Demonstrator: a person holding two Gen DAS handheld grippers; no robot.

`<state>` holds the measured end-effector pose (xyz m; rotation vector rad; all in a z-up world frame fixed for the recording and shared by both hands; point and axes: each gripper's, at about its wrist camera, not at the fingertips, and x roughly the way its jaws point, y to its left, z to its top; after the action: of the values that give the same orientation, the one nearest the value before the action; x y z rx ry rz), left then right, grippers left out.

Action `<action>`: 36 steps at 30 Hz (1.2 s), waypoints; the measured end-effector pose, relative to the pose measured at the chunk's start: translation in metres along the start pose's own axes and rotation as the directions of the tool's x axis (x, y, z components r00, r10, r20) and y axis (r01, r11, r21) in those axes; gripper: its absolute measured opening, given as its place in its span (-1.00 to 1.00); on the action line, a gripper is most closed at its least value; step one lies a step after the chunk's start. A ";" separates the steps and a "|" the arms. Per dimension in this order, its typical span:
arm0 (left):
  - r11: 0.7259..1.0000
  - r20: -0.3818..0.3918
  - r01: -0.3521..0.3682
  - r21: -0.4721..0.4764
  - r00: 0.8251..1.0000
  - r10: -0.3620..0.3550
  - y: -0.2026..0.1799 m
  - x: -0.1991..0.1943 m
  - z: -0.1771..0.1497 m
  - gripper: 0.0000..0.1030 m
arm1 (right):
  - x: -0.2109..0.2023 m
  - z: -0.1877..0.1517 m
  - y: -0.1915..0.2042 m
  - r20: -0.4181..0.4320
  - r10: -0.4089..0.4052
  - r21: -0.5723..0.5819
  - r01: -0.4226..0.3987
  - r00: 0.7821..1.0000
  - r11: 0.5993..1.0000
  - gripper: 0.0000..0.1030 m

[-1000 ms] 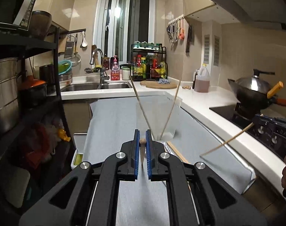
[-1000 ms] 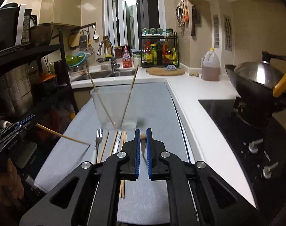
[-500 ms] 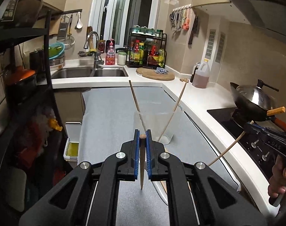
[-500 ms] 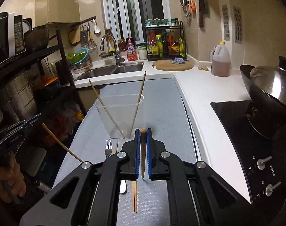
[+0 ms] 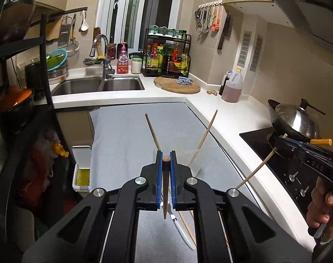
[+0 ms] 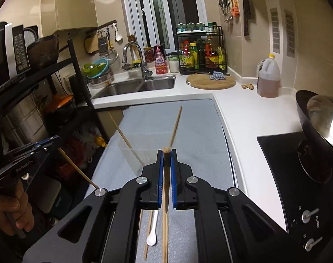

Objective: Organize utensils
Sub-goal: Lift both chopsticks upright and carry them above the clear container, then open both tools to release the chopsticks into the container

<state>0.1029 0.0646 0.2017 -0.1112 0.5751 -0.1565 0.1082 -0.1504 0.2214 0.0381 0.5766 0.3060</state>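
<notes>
My left gripper (image 5: 165,158) is shut on a wooden chopstick (image 5: 165,188) that hangs down between its blue pads. My right gripper (image 6: 166,157) is shut on another chopstick (image 6: 165,184), also pointing down. Both are raised above the grey mat (image 5: 127,135). A clear plastic cup (image 5: 197,164) stands on the mat with two chopsticks (image 5: 204,135) leaning in it; it also shows in the right wrist view (image 6: 133,155). The right gripper appears in the left wrist view (image 5: 282,141), the left one in the right wrist view (image 6: 50,144). A white-handled utensil (image 6: 152,230) and loose chopsticks (image 6: 148,234) lie on the mat.
A white counter (image 5: 232,118) runs along the right with a hob (image 6: 286,166) and a wok (image 5: 295,120). A sink (image 5: 100,85), a cutting board (image 5: 177,85), a bottle rack (image 5: 166,57) and an oil jug (image 5: 232,87) stand at the back. A black shelf (image 5: 46,65) is at left.
Both grippers have risen well above the mat, each carrying its chopstick. The cup now sits lower and closer under them.
</notes>
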 end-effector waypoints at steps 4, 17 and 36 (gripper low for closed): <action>1.000 0.019 0.015 0.001 1.000 -0.015 0.002 -0.001 0.030 -0.88 | 0.000 0.030 0.004 0.040 0.015 -0.011 -0.014 0.999 1.000 -0.87; 0.999 0.120 0.024 0.023 0.992 -0.026 -0.006 0.014 0.114 -0.88 | 0.009 0.107 0.028 0.211 0.044 -0.076 -0.028 0.977 0.997 -0.87; 0.995 -0.173 -0.010 0.097 0.985 0.027 -0.015 0.144 0.078 -0.82 | 0.130 0.064 0.017 -0.055 0.024 -0.066 -0.028 0.998 0.997 -0.43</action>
<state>0.2633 0.0295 0.1927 0.0016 0.7413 -0.1763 0.2416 -0.0925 0.2077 -0.0273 0.6199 0.3522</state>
